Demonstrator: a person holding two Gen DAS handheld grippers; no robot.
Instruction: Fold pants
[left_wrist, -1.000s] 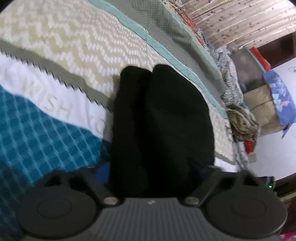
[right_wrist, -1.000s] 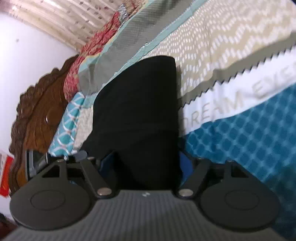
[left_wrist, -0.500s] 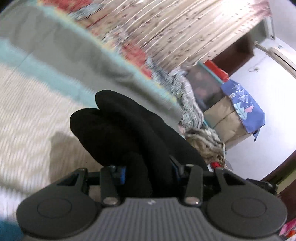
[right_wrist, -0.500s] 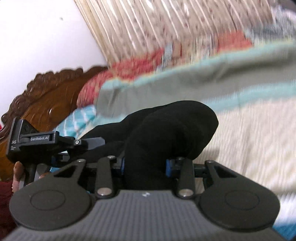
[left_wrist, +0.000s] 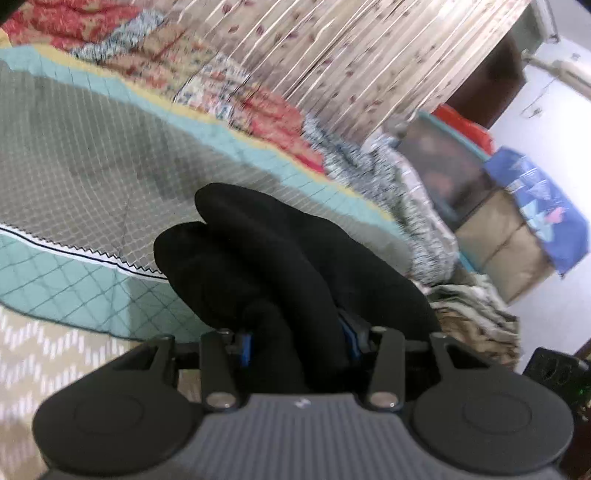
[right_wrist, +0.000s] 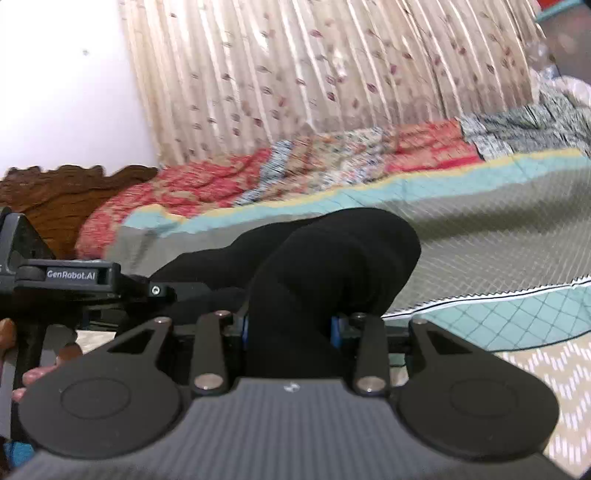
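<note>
The black pants (left_wrist: 280, 266) bulge up between the fingers of my left gripper (left_wrist: 297, 341), which is shut on them and holds them above the quilted bedspread (left_wrist: 92, 155). My right gripper (right_wrist: 290, 326) is shut on another part of the same black pants (right_wrist: 332, 258), also raised off the bed. The left gripper's body, marked GenRobot.AI, shows at the left of the right wrist view (right_wrist: 70, 277), close beside the right one. The fingertips of both grippers are buried in the fabric.
The bed carries a grey, teal and beige chevron bedspread (right_wrist: 498, 236) with a red patterned quilt (right_wrist: 221, 184) along its far side. A floral curtain (right_wrist: 332, 81) hangs behind. A carved wooden headboard (right_wrist: 55, 192) is left; boxes and piled cloth (left_wrist: 498, 236) stand right.
Both grippers closed on the pants lying flat on the bed a second ago, then lifted them and carried them toward the far side of the bed, over the grey band.
</note>
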